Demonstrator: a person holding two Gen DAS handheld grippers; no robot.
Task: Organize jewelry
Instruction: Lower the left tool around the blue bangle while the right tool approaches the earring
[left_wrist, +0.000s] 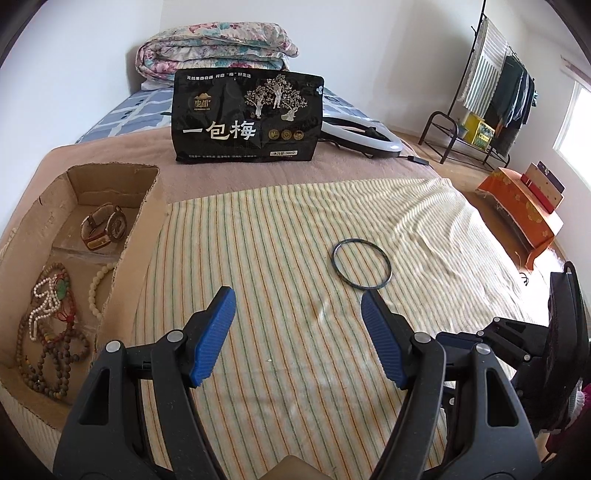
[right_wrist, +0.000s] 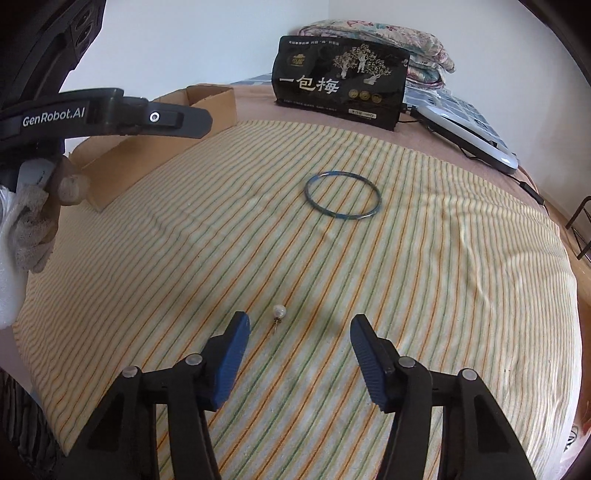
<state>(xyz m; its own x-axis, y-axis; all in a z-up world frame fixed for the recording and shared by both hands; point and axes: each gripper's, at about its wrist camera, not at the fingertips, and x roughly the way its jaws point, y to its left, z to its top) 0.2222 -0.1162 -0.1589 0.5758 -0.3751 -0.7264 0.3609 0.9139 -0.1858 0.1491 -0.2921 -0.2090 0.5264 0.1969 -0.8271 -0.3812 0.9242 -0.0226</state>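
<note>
A thin dark blue-green bangle lies flat on the striped towel; it also shows in the right wrist view. A small pearl earring lies on the towel just ahead of my right gripper, which is open and empty. My left gripper is open and empty, a little short of the bangle. A cardboard box on the left holds a watch and several bead necklaces.
A black snack bag stands at the back of the bed, with a folded quilt behind it and a white ring light to its right. A clothes rack and an orange-covered stool stand beside the bed.
</note>
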